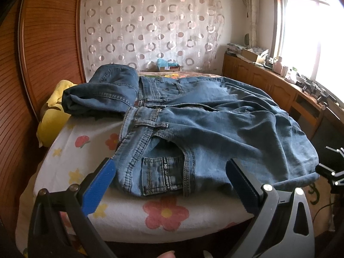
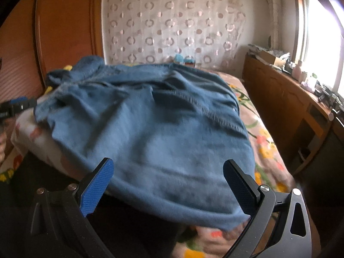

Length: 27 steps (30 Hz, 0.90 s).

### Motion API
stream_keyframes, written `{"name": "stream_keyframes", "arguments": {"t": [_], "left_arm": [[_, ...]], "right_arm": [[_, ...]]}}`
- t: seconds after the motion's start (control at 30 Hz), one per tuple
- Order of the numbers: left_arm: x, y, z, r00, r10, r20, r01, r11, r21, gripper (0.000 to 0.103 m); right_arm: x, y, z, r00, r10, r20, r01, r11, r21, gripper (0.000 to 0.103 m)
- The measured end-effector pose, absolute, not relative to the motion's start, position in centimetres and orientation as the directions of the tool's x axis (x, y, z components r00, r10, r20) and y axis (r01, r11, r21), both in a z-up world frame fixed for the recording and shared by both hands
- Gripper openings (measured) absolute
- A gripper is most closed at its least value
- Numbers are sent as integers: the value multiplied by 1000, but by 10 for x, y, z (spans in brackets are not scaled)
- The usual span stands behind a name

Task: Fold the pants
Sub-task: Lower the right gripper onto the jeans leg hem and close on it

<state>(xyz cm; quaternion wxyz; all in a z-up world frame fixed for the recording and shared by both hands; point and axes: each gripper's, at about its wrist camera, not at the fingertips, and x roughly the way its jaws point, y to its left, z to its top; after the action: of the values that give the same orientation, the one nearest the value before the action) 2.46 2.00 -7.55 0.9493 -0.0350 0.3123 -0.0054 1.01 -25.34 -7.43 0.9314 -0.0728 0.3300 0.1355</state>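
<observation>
Left wrist | jeans (image 1: pixel 193 129) ahead of left claw (image 1: pixel 169 167) | both claws released, empty

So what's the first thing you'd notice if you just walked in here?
The big blue denim jeans spread across the flowery bedsheet, with both open grippers, left gripper and right gripper, hovering at the near edge. Behind hangs a sheer curtain with pink circles, and a bright window glares at right.

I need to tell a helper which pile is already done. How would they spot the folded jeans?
On the flower-print bed, beyond the spread-out blue denim jeans, look to the far left corner beside the yellow cloth. The darker folded denim bundle sits there, compact and stacked, not flat.
</observation>
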Motion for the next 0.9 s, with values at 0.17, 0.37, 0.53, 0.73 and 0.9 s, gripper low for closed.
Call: {"name": "stream_keyframes", "arguments": {"t": [0.17, 0.37, 0.53, 0.73, 0.9], "left_arm": [[24, 18, -77, 805, -36, -593, -5, 998, -68, 103], [24, 15, -77, 800, -38, -598, -5, 998, -70, 103], [22, 10, -76, 798, -40, -601, 0, 998, -66, 103], [23, 13, -74, 800, -43, -598, -7, 997, -81, 103], [22, 14, -74, 800, -43, -598, -7, 997, -80, 103]], "right_arm": [[3, -265, -87, 726, 182, -663, -299, 952, -66, 100], [-5, -286, -99, 718, 133, -683, -291, 949, -120, 100], [-8, -298, -113, 698, 103, -709, -300, 941, -158, 91], [-4, -306, -129, 706, 7, -709, -275, 924, -265, 85], [-1, -318, -134, 698, -24, -716, -260, 923, -285, 36]]}}
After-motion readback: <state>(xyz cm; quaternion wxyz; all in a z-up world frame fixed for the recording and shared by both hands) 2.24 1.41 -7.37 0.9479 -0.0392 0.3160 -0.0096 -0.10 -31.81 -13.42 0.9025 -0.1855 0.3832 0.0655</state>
